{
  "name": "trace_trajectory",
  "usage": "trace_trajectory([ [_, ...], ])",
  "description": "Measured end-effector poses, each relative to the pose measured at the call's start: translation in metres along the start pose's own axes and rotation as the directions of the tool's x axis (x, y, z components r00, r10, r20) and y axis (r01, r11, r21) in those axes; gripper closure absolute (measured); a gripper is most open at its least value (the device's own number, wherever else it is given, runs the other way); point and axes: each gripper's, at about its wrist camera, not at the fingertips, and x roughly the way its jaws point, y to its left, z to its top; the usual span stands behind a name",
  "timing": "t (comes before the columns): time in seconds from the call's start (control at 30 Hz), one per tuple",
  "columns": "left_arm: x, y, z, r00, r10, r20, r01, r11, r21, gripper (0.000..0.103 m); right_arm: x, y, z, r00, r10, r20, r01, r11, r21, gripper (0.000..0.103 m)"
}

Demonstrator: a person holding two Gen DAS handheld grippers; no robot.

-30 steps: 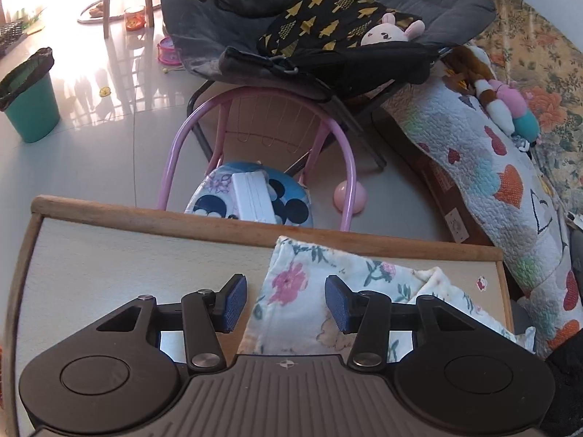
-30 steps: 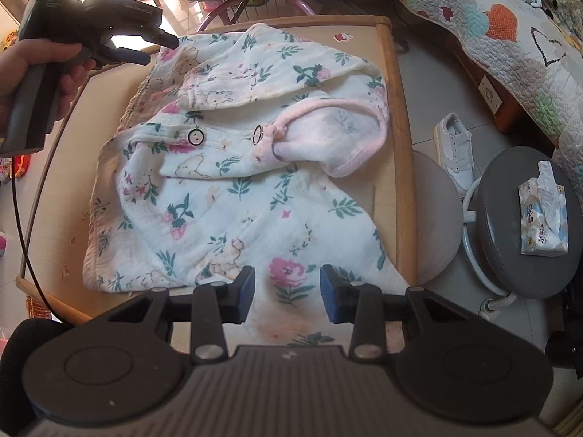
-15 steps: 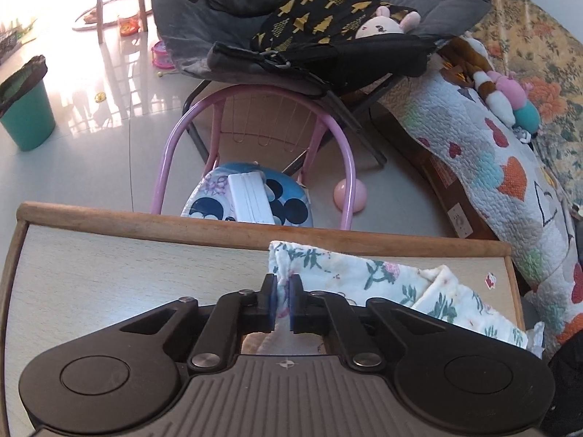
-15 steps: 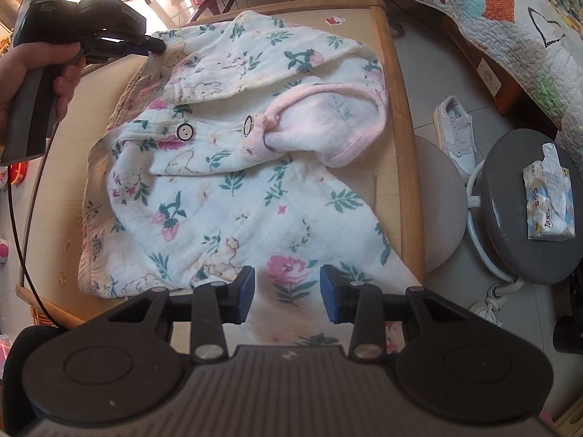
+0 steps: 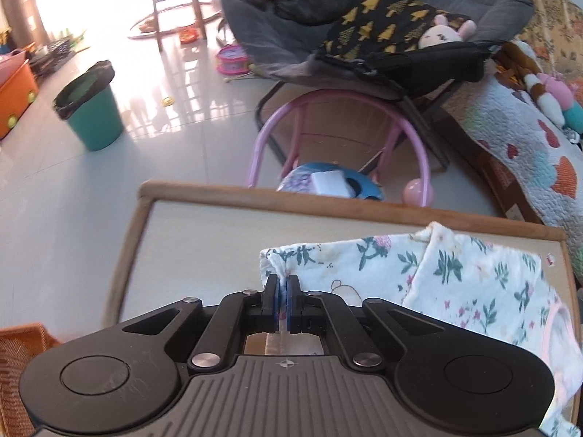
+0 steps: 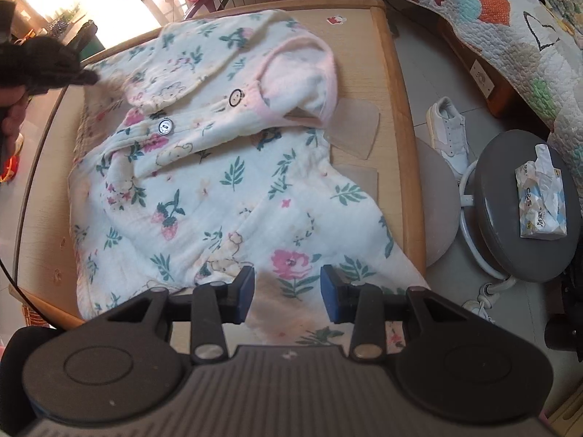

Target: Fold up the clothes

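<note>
Clamped on a corner of the floral garment (image 5: 419,273), the left gripper (image 5: 282,302) fills the bottom of the left wrist view, its blue pads pressed together with a thin fold of cloth rising between them. The garment spreads to the right across a pale table (image 5: 204,240) with a wooden rim. Beyond the table stand a pink chair frame (image 5: 339,109), a teal bin (image 5: 94,123) and a grey lounger (image 5: 364,36) on a glossy floor. Much of the garment falls outside this view at lower right, and the gripper body hides the cloth directly beneath it, so how much fabric is caught cannot be told.

From the right wrist view, the right gripper (image 6: 288,293) hangs with its jaws about halfway apart above the near hem, a pink flower print showing between the pads; whether they touch the cloth is unclear. The garment lies mostly flat, pink-lined hood (image 6: 306,73) toward the far right, two buttons (image 6: 165,125) near the middle, one lower corner drooping over the table edge. The left gripper appears at the far left as a dark blur at the sleeve end.

Judged from this, the step is carrying the pinched sleeve inward over the body. It would go best pulled low and steady, with the right gripper pinning the hem so the body does not drag.
</note>
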Motion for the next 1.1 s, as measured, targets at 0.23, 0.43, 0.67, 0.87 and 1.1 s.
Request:
trace_trajectory([
  [0.23,-0.024,0.049,-0.044,0.998,0.050,-0.032,-0.051,0.998,-0.034,0.100,-0.002,0.010,-0.002,1.000,-0.022,0.008,0.022,1.000,-0.010,0.064],
  [0.43,-0.040,0.074,-0.077,0.996,0.069,-0.051,-0.072,0.996,-0.045,0.100,-0.001,0.026,0.000,0.999,-0.044,0.008,0.044,0.998,-0.040,0.064],
  [0.67,-0.052,0.090,-0.097,0.996,0.062,-0.064,-0.066,0.995,-0.073,0.100,-0.008,0.052,0.002,1.000,0.018,0.003,-0.018,0.994,-0.103,0.064],
  [0.87,-0.061,0.093,-0.109,0.997,0.046,-0.061,-0.052,0.993,-0.102,0.099,-0.003,0.083,0.002,0.991,0.119,-0.056,-0.126,0.981,-0.146,0.064],
  [1.1,-0.064,0.091,-0.114,0.998,0.029,-0.060,-0.036,0.992,-0.120,0.099,0.027,0.124,0.000,0.996,0.054,-0.078,-0.070,0.972,-0.224,0.063],
])
